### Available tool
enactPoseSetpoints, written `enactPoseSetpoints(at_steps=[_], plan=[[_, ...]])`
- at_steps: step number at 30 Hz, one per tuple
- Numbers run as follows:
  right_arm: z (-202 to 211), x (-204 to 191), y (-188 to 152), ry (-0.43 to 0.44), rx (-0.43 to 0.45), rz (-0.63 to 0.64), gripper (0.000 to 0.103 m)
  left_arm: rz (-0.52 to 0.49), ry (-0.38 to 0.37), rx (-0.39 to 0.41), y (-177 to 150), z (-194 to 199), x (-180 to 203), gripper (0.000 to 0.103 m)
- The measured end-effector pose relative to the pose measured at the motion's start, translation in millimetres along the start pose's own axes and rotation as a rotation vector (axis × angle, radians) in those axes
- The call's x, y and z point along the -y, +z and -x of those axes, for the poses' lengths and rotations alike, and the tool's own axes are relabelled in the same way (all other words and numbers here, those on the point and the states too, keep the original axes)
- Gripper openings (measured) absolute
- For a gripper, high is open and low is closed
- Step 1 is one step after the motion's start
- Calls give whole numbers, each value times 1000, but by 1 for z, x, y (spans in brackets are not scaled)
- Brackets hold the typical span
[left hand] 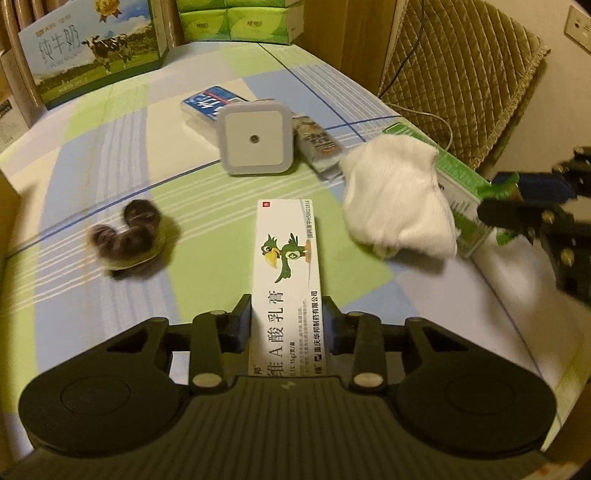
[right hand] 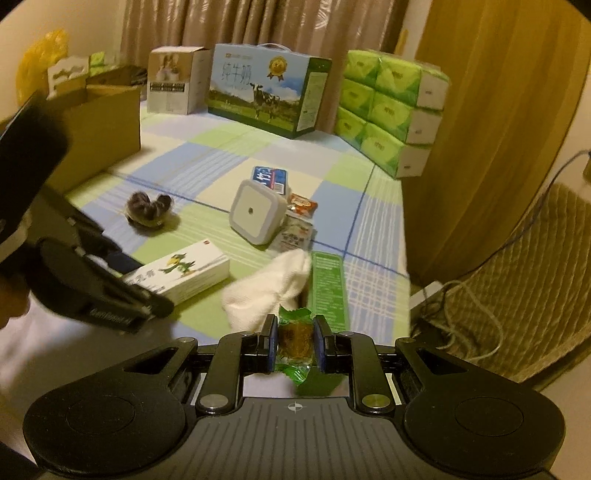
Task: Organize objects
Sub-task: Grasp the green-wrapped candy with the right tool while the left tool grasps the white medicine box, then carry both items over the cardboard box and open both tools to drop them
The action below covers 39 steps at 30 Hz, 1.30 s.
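Checked tablecloth (right hand: pixel 207 155), curtains (right hand: pixel 207 22), quilted chair (right hand: pixel 535 258)

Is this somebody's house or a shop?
Most likely a room in a home. There are long curtains behind a table with a checked cloth, a padded chair beside it, and a milk carton box and tissue packs stacked like household supplies.

Two close wrist views, shared tabletop (left hand: pixel 110 122)

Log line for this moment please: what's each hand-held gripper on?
left hand-held gripper: shut on ointment box, box on table | right hand-held gripper: shut on green-wrapped candy | white cloth: untouched
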State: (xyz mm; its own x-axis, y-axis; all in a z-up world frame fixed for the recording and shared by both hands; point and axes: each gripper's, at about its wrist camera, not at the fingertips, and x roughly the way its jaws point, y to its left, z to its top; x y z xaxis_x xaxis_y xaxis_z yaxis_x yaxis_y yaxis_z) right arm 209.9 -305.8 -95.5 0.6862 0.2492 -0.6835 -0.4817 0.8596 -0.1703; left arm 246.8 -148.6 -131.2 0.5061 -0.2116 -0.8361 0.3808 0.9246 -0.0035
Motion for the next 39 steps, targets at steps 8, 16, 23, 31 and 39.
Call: enactPoseSetpoints(at_steps=[8,16,23,31,39], plan=[[30,-17,27,48,32,-42,17,15,28,57,-8,64,-22,32],[63,-61,86,139,104,-25,17,61,88,161,-11,155,-66,32],[68,-140,146,303,151,-16,17,119,191,193,-32,226,-142,32],[34,-236,217,478,127,-12,17,150,319,137,-61,263,-240,32],[-23,-291,249,531,37,-57,17,211,339,98,-80,248,-307,32]])
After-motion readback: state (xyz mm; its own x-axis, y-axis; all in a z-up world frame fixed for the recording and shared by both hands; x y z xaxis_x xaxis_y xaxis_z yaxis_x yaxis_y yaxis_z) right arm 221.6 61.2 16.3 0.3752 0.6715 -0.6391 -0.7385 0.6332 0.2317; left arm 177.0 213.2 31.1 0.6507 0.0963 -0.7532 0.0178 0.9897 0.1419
